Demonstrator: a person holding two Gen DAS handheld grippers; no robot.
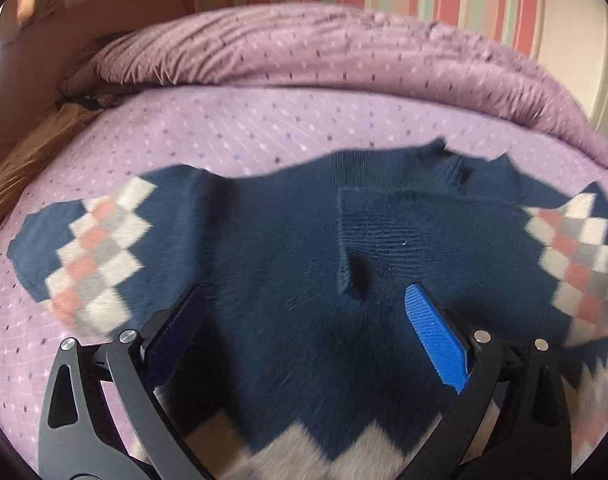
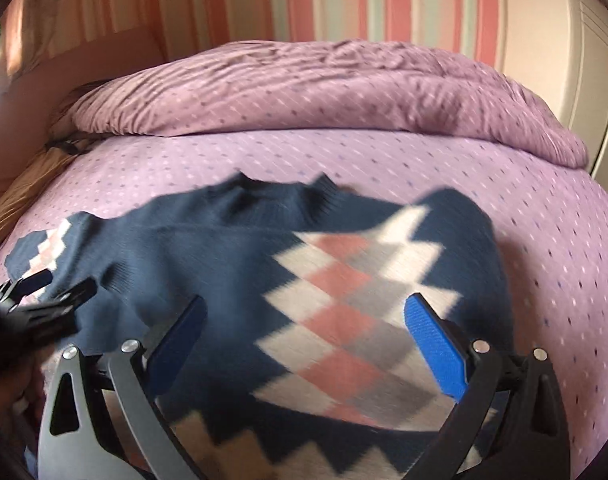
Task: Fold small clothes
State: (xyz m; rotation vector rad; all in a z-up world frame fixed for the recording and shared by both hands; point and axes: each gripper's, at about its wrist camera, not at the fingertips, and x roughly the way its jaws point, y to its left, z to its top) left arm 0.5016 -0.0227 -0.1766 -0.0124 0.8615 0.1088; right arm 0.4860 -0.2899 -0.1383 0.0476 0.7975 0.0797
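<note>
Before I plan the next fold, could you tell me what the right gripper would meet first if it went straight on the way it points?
Likely the sweater itself: the open right gripper points at its argyle sleeve, lying on the bed. Depth is unclear.

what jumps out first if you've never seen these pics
A navy sweater with pink, grey and white diamonds lies spread on the purple dotted bedsheet. Both the left gripper and right gripper hang open over it, with a crumpled duvet behind.
</note>
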